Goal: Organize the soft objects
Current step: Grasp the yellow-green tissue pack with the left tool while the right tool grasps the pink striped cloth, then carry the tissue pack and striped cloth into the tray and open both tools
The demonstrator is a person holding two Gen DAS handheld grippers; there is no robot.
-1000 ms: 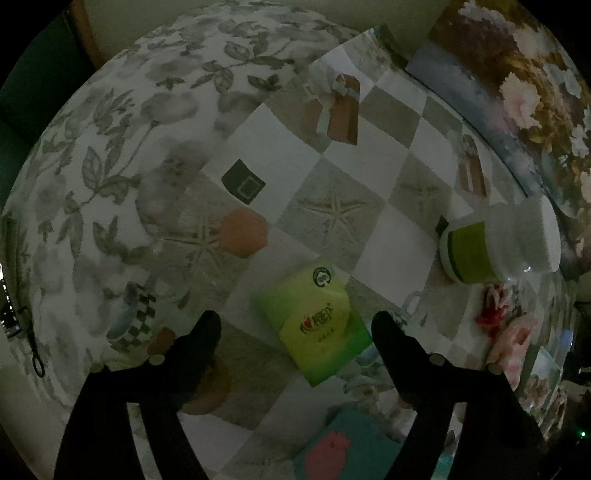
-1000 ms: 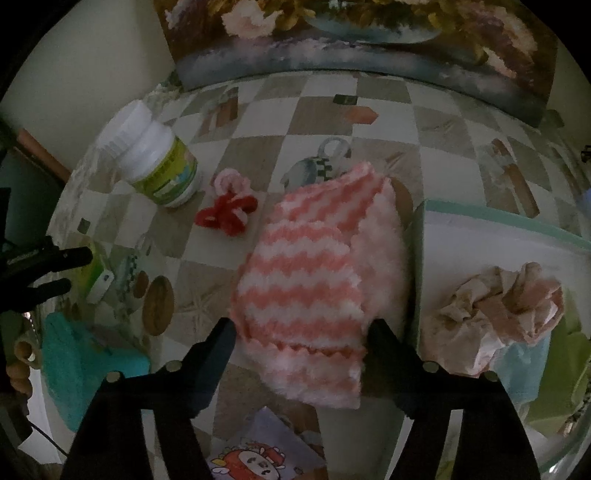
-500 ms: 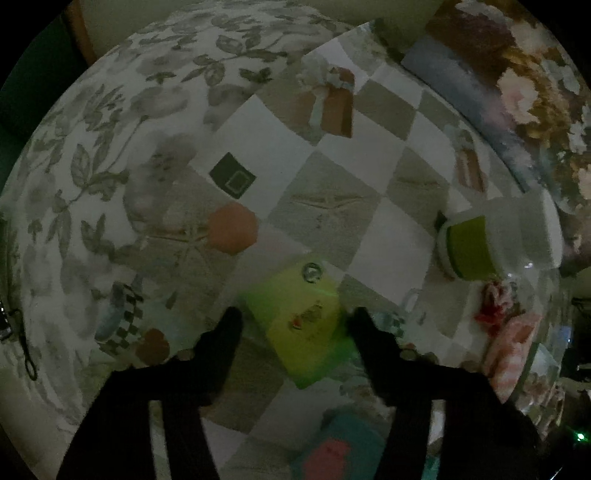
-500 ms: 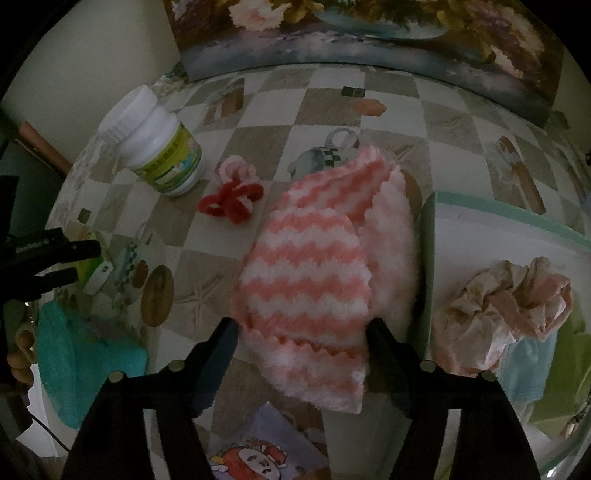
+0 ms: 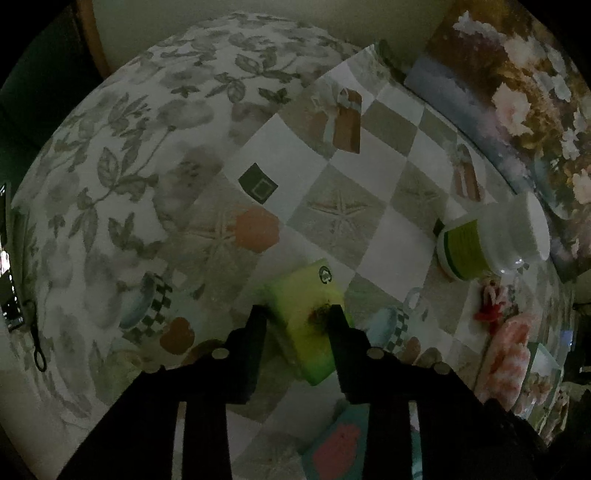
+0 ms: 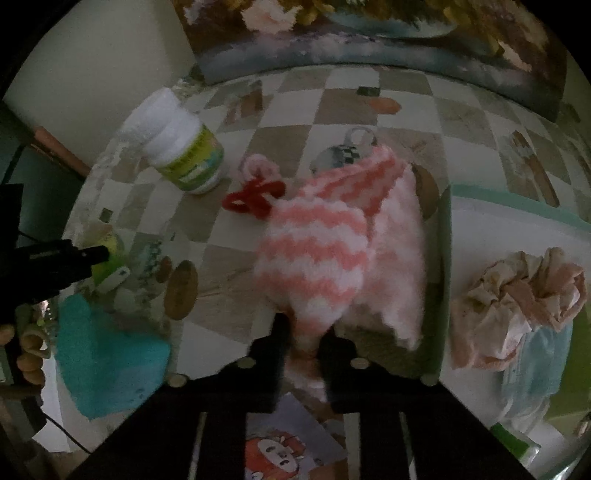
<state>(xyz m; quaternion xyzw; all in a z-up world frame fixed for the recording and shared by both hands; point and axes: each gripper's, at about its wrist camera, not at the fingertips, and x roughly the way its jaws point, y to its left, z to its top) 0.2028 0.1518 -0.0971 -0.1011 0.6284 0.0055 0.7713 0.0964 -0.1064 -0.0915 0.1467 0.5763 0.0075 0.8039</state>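
My left gripper (image 5: pixel 295 314) is shut on a green tissue pack (image 5: pixel 306 314) and holds it just above the checkered tablecloth. It also shows at the left of the right wrist view (image 6: pixel 107 254). My right gripper (image 6: pixel 304 328) is shut on the near edge of a pink-and-white striped fluffy cloth (image 6: pixel 328 251), which bunches up over the table. A white tray with a green rim (image 6: pixel 480 221) on the right holds a crumpled pink cloth (image 6: pixel 524 295) and a light blue mask (image 6: pixel 535 373). A teal fluffy cloth (image 6: pixel 107 365) lies at the lower left.
A white bottle with a green label (image 6: pixel 181 144) stands at the back left, also in the left wrist view (image 5: pixel 487 240). Red and pink hair ties (image 6: pixel 255 188) lie beside the striped cloth. A flower painting (image 6: pixel 369 33) leans along the back. A cartoon card (image 6: pixel 280 450) lies near me.
Both grippers have closed: the left on the green tissue pack, the right on the striped cloth's near edge, which is now bunched and lifted.
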